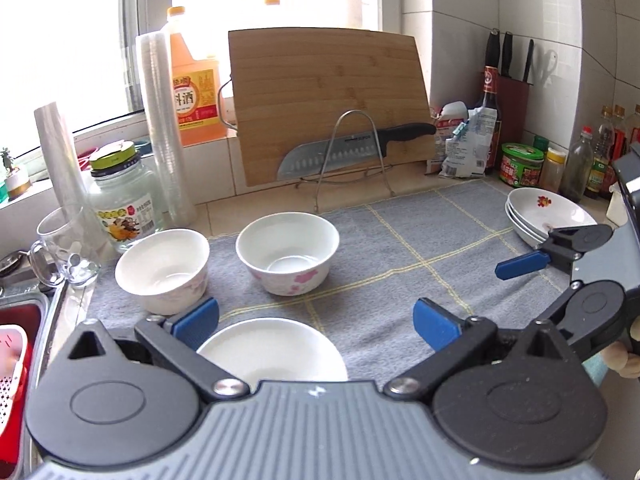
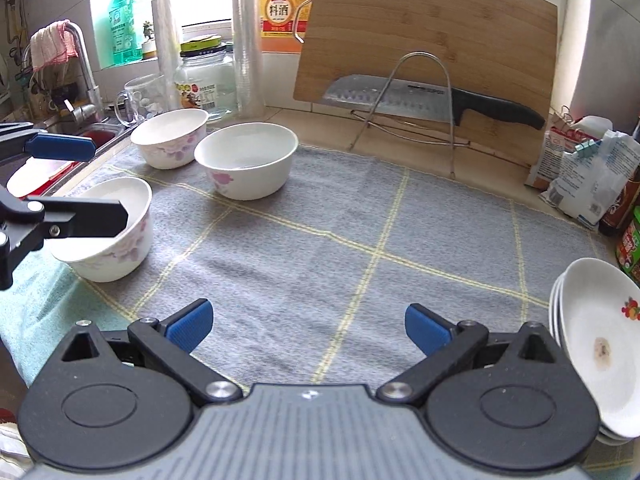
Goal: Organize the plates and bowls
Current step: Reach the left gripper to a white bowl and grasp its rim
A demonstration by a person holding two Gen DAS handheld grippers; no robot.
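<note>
Bowls sit in a loose group on the left side of the grey mat (image 2: 360, 240) that covers the bench: the far bowl (image 1: 162, 270), the middle bowl (image 1: 287, 252), and the near bowl (image 2: 106, 228), which lies right under the left gripper (image 1: 316, 322). That gripper's fingers (image 1: 198, 322) are spread wide and hold nothing; in its own view the near bowl's rim shows between them. The right gripper (image 2: 308, 326) hovers over bare mat, fingers equally apart and empty. The plates (image 2: 596, 344), a small stack with a fruit print and a brown smear on the top one, rest at the mat's right edge, well apart from the bowls.

All of this looks like glazed ceramic: stiff, fairly heavy for its bulk, smooth enough to slide in a grip, and likely to chip or crack if knocked or dropped. A bowl is probably best taken by pinching its wall, one finger inside and one outside near the rim, then lowered gently into another to nest. The plates offer only a thin, sloped rim, so a deep pinch on the near edge seems safest. The knife (image 2: 420, 100) on its rack behind is worth avoiding.
</note>
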